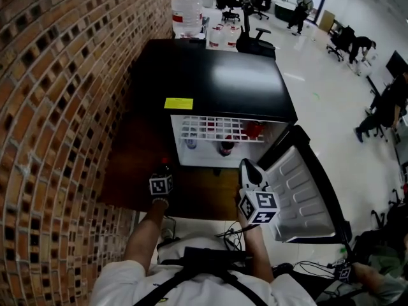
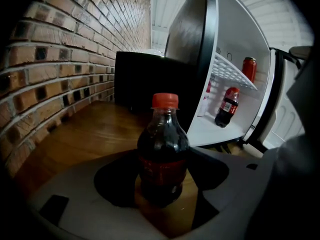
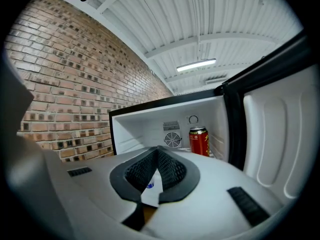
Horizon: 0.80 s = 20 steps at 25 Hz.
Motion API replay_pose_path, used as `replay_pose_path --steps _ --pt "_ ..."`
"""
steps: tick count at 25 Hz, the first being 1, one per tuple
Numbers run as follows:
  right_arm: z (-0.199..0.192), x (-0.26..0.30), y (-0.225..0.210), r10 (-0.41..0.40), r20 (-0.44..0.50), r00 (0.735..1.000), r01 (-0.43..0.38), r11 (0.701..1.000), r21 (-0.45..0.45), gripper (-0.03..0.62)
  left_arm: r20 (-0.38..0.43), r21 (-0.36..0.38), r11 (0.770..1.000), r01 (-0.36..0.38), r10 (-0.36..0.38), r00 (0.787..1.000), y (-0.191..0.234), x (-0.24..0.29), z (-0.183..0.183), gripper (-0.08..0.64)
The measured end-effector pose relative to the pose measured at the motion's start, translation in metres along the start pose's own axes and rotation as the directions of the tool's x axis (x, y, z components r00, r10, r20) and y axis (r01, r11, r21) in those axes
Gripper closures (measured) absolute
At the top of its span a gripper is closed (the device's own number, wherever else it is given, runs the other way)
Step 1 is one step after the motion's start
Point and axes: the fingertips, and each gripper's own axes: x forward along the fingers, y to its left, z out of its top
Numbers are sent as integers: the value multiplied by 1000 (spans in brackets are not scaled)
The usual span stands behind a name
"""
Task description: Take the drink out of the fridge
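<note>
The left tongs (image 2: 161, 184) pinch the cola bottle (image 2: 163, 144) upright, on or just over the wooden bench (image 2: 85, 134) beside the open mini fridge (image 1: 217, 81); the right tongs (image 3: 156, 176) are pressed together, empty. Letting go before its base sits flat could topple it

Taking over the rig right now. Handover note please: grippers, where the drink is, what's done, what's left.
Left gripper: shut on the cola bottle, which is upright, outside the fridge and over the wooden table. Can't tell if it rests on the wood.
Right gripper: shut, empty, facing the open fridge.
Fridge: door open; a red can and a second cola bottle are inside.
Done: drink is out.
Left: probably set it down, release, perhaps close the door.
</note>
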Motion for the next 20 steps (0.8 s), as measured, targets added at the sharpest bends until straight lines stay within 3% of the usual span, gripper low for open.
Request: replay_pose_path --steps 8,17,20 --pt "-2 0 -2 -7 -1 1000 7 1000 3 578 -7 15 1000 3 -2 1000 -1 5 -5 262" --pt "-4 1 -1 -6 -4 1000 6 1000 9 578 7 123 992 1 -2 1000 -12 -16 -20 262" --pt "-6 2 1 2 -7 1000 -2 1000 12 578 9 128 992 1 -2 1000 -14 -20 -26 262"
